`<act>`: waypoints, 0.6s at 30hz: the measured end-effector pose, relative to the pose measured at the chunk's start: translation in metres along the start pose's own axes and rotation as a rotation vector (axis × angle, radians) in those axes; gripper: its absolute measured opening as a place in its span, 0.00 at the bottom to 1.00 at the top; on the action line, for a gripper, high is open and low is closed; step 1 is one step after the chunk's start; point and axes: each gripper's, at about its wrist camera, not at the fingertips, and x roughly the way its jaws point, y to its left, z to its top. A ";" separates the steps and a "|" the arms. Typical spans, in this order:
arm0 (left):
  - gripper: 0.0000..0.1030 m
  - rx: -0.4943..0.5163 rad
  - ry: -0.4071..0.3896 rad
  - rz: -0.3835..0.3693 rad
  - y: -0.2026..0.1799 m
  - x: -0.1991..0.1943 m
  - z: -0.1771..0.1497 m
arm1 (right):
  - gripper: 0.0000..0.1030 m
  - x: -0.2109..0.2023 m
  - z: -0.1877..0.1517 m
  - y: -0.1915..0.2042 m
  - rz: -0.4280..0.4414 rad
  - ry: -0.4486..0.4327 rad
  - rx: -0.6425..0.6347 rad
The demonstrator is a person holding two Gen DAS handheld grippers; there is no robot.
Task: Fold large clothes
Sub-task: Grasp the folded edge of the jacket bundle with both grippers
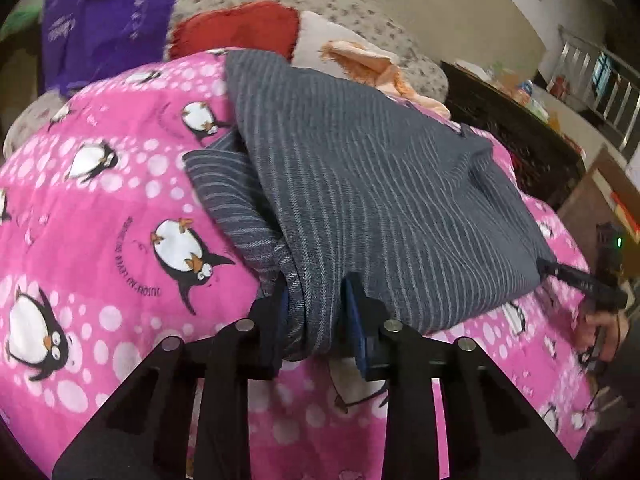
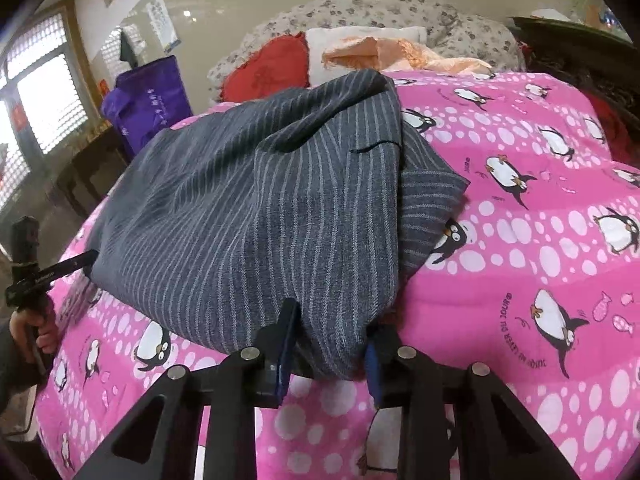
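A large grey pinstriped garment (image 1: 360, 184) lies partly folded on a pink penguin-print quilt (image 1: 100, 208). My left gripper (image 1: 316, 312) is shut on a bunched near corner of the garment. My right gripper (image 2: 332, 332) is shut on the other near corner of the garment (image 2: 248, 208). Each gripper shows in the other's view: the right gripper at the far right (image 1: 560, 270), the left gripper at the far left (image 2: 86, 260), both pinching the cloth's edge. The garment's near edge is lifted between them, with a lower layer sticking out to the side (image 2: 428, 200).
The quilt (image 2: 520, 240) covers the bed. At the head lie a red cushion (image 2: 268, 72), a white pillow, peach cloth (image 2: 400, 54) and a floral pillow (image 2: 380, 12). A purple bag (image 2: 148, 104) stands beside the bed, a dark cabinet (image 1: 512, 136) on the other side.
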 end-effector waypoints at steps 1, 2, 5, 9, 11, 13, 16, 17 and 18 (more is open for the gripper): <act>0.25 -0.002 -0.005 -0.006 0.000 -0.001 -0.001 | 0.27 0.000 0.000 0.001 -0.010 0.003 0.007; 0.25 -0.009 -0.007 -0.014 0.002 0.000 -0.001 | 0.27 0.000 0.000 0.003 -0.018 0.004 0.008; 0.44 -0.063 0.011 -0.048 0.010 0.004 -0.002 | 0.30 0.001 0.000 0.006 -0.033 -0.004 0.002; 0.32 -0.083 0.043 -0.043 0.010 0.010 -0.002 | 0.29 0.008 0.001 0.003 -0.019 0.010 0.023; 0.19 -0.074 0.048 -0.032 0.004 0.006 -0.001 | 0.13 0.004 0.003 0.003 0.005 0.014 0.039; 0.14 -0.061 0.039 -0.010 -0.007 -0.006 0.002 | 0.10 -0.010 0.009 0.004 0.070 0.006 0.056; 0.13 -0.092 0.025 -0.021 -0.016 -0.028 0.000 | 0.09 -0.044 0.015 0.004 0.169 -0.039 0.041; 0.12 -0.092 0.023 -0.021 -0.020 -0.037 -0.002 | 0.09 -0.054 0.015 0.004 0.184 -0.046 0.033; 0.12 -0.089 0.027 -0.022 -0.026 -0.047 -0.006 | 0.09 -0.067 0.011 0.004 0.206 -0.051 0.019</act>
